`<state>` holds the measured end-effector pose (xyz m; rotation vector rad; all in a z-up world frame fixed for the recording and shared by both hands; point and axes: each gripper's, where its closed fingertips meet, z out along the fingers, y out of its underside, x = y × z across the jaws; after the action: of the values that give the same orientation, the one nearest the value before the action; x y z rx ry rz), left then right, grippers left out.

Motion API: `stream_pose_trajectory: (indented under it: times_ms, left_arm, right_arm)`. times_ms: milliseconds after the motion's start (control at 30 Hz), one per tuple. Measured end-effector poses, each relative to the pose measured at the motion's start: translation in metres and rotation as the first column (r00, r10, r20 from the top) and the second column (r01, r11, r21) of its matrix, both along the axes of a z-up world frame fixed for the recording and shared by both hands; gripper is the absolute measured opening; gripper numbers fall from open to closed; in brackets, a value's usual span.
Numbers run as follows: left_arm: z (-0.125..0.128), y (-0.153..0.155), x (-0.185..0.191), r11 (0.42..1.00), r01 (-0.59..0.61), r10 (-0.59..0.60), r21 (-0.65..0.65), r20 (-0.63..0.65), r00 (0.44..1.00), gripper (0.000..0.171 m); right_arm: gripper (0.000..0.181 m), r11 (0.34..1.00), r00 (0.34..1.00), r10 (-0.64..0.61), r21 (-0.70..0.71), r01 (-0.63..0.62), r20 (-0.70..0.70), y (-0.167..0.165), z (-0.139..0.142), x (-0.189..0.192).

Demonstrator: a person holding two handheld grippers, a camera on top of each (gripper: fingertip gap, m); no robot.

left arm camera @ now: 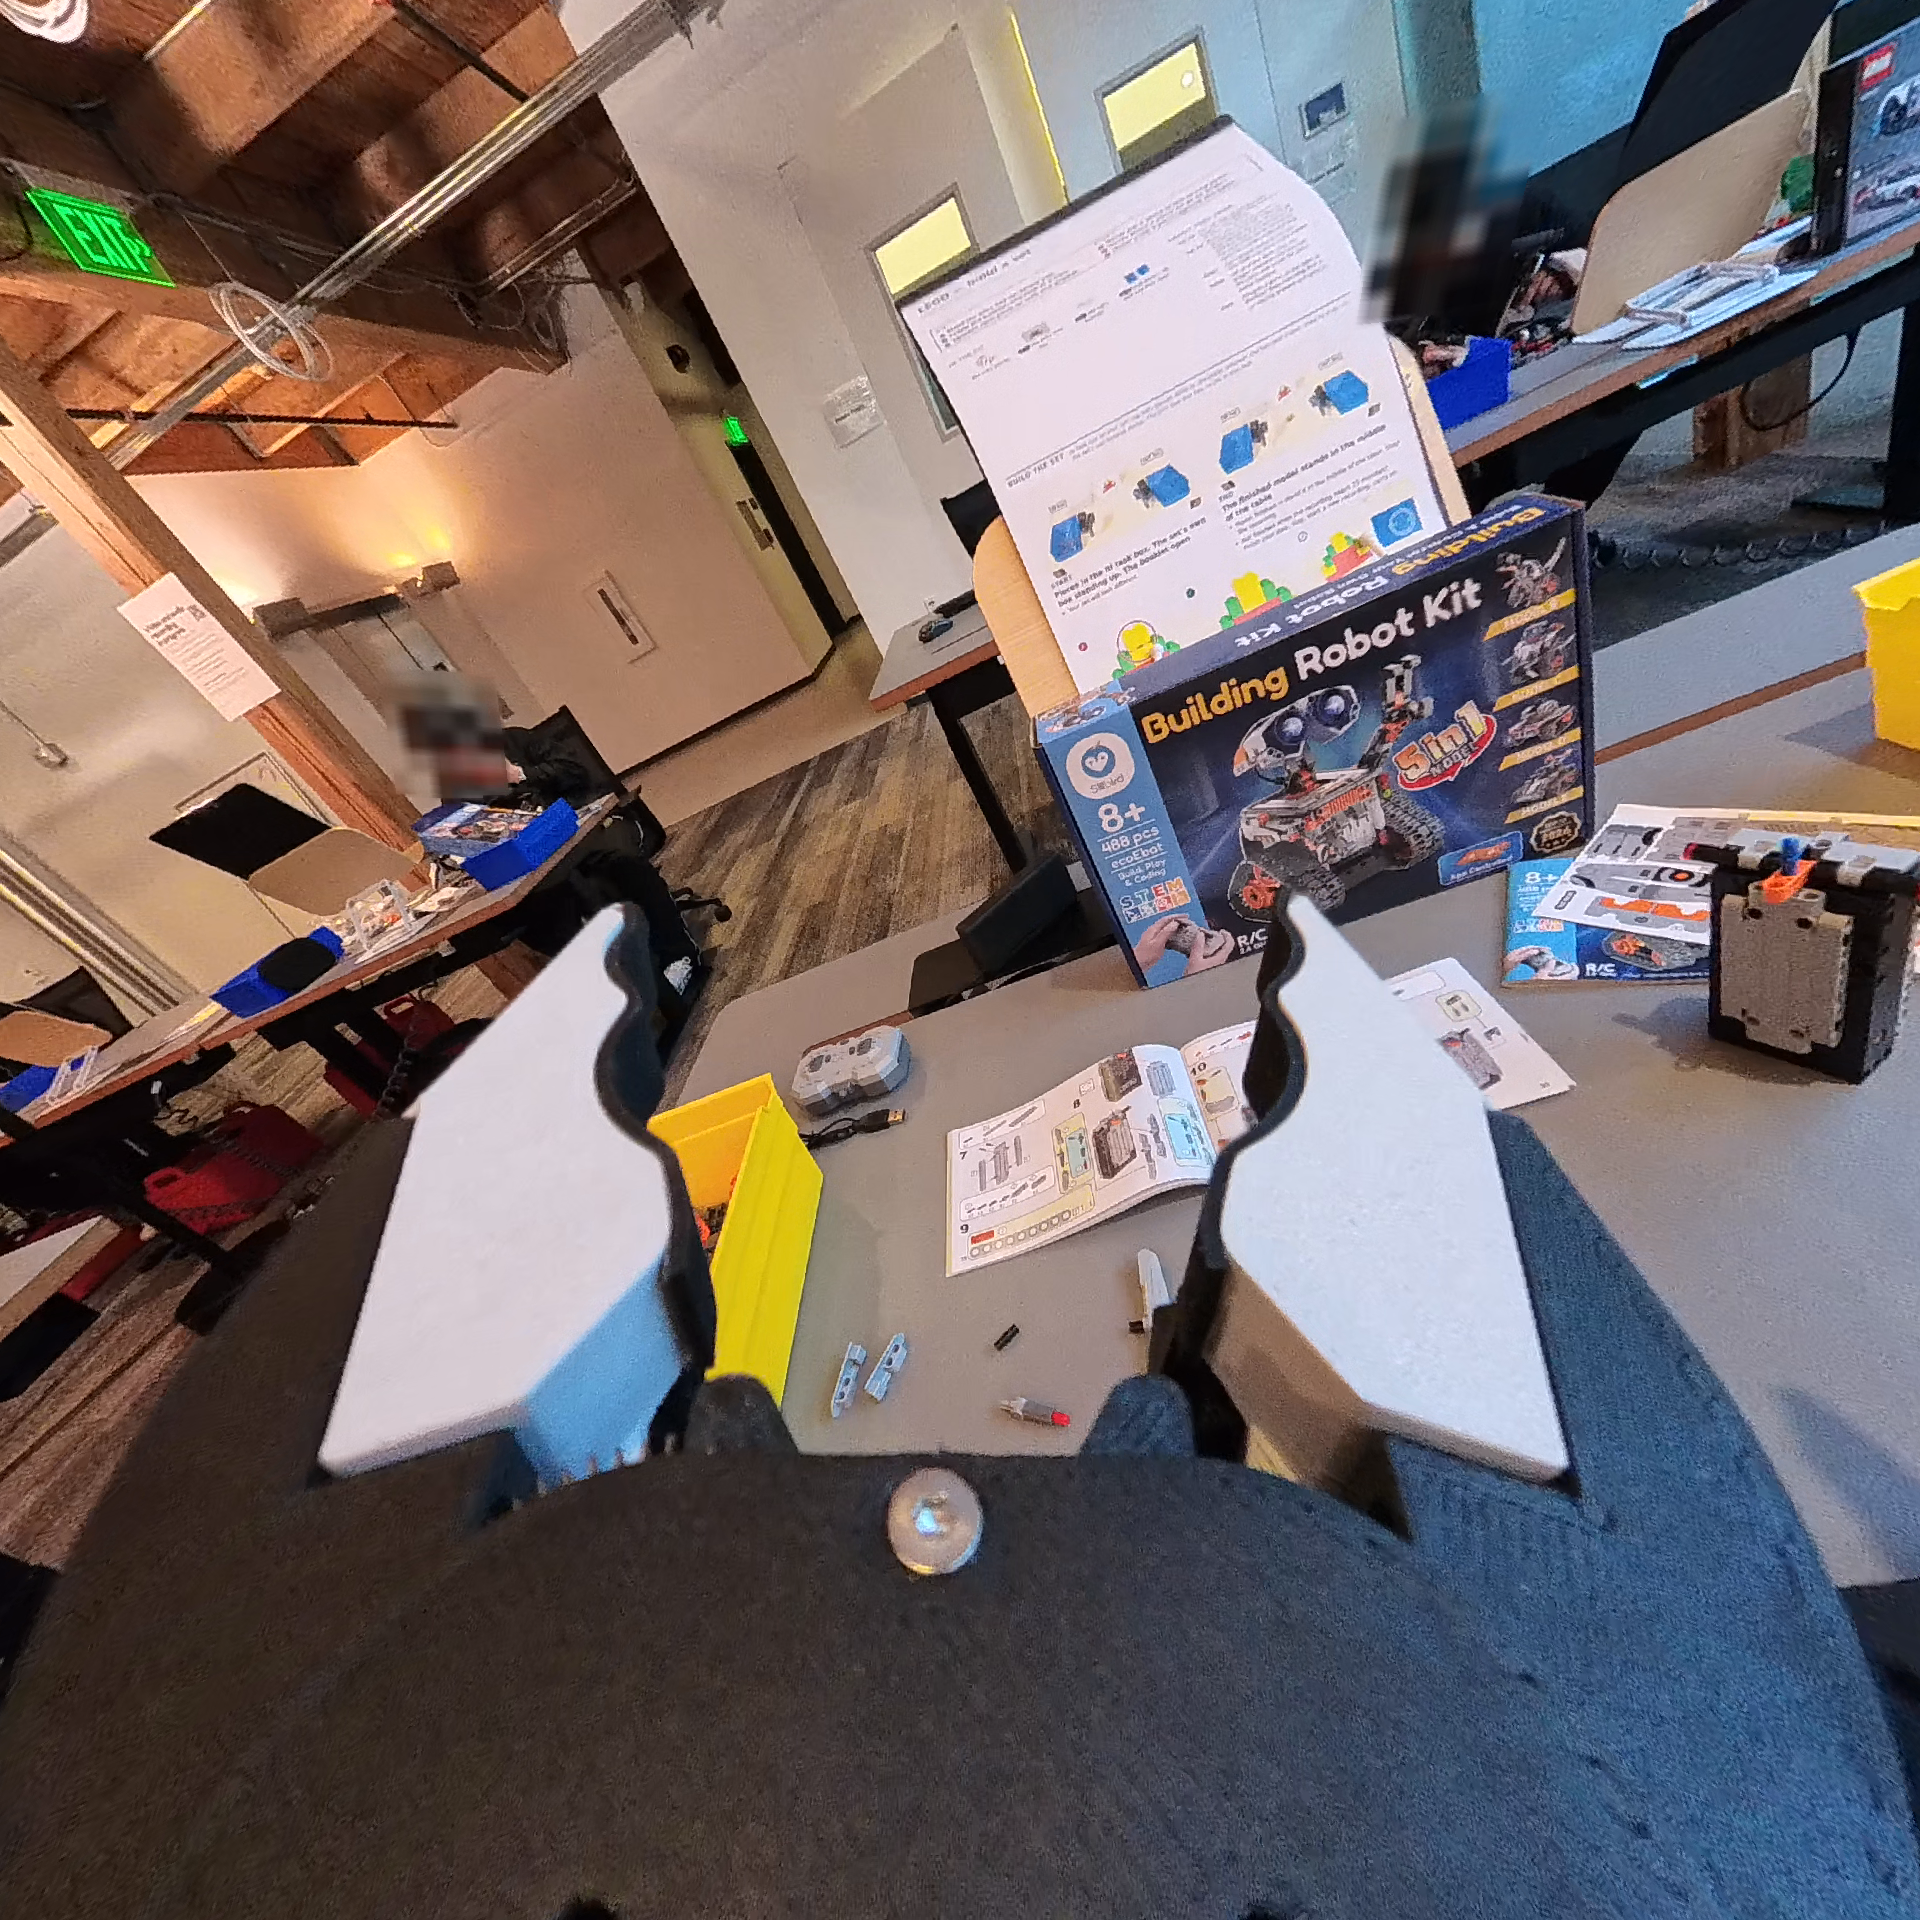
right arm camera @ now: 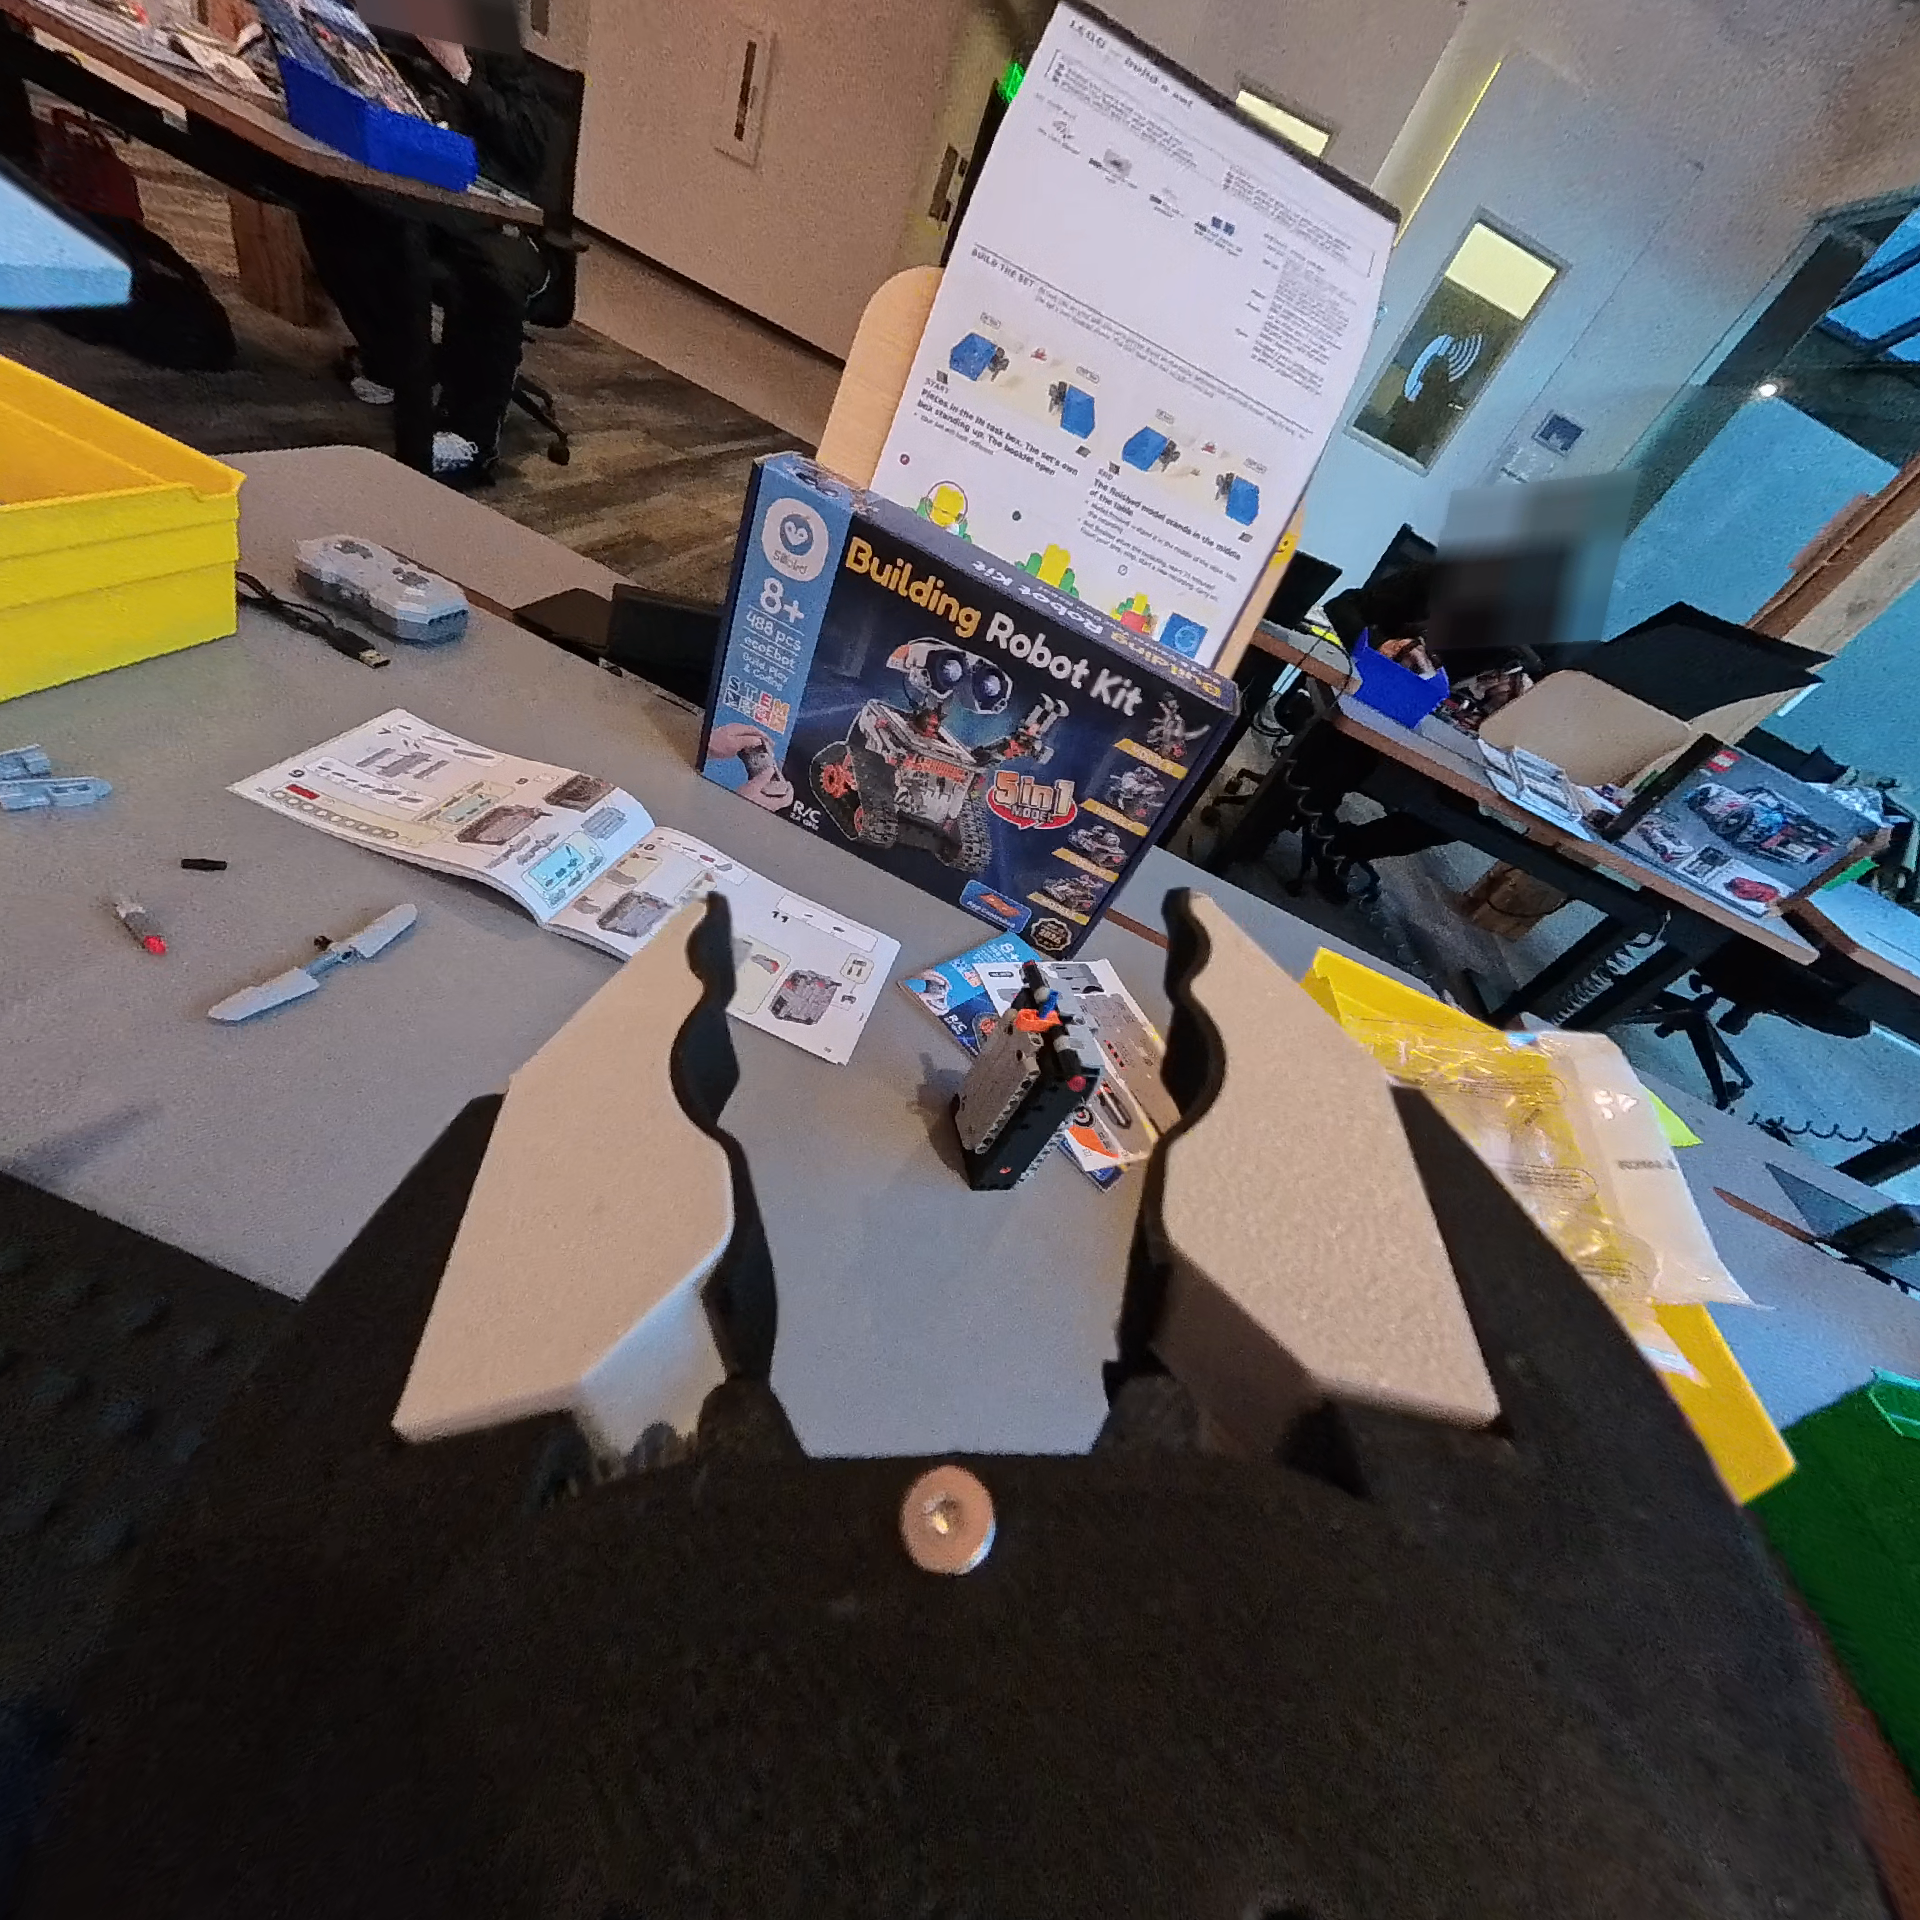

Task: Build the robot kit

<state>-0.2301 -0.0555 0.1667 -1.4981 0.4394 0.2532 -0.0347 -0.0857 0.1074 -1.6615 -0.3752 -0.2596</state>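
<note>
My right gripper (right arm camera: 940,914), jaws wide and empty, faces the upright block assembly (right arm camera: 1023,1096) centre-frame; my left gripper (left arm camera: 951,935), equally wide, is farther.

Open-plan office or lab workspace. Evidence: rows of grey worktops (right arm camera: 312,1091) on black frames, office chairs (right arm camera: 1704,1029), exposed timber ceiling beams (left arm camera: 312,94), green exit sign (left arm camera: 94,239). Neighbouring worktops carry blue bins (left arm camera: 520,842) and what look like building-kit boxes (right arm camera: 1745,831); view blurred there.
</note>
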Motion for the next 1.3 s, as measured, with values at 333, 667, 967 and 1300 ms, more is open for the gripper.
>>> stream_pose_trajectory:
  times_ms: [333,667,967,1300]
  left_arm:
    - [-0.065,0.039,-0.061,0.99,-0.051,0.059,-0.132,0.053,0.997,0.118]
    - [-0.113,0.03,-0.179,0.939,-0.243,0.277,-0.244,0.116,0.954,0.119]
    - [-0.207,0.034,-0.113,0.749,0.23,-0.039,-0.622,0.305,0.952,0.062]
    - [-0.26,0.061,-0.108,0.613,0.254,-0.059,-0.748,0.277,0.959,0.034]
  right_arm:
    - [0.064,1.0,1.0,-0.01,0.007,0.01,-0.001,0.053,0.019,-0.006]
    - [0.064,0.999,0.996,0.003,0.05,-0.007,0.085,0.106,0.027,-0.027]
    - [0.067,0.837,0.827,0.538,-0.013,-0.547,-0.162,0.146,0.034,-0.107]
    - [0.04,0.689,0.703,0.706,-0.151,-0.709,-0.083,0.178,-0.027,-0.124]
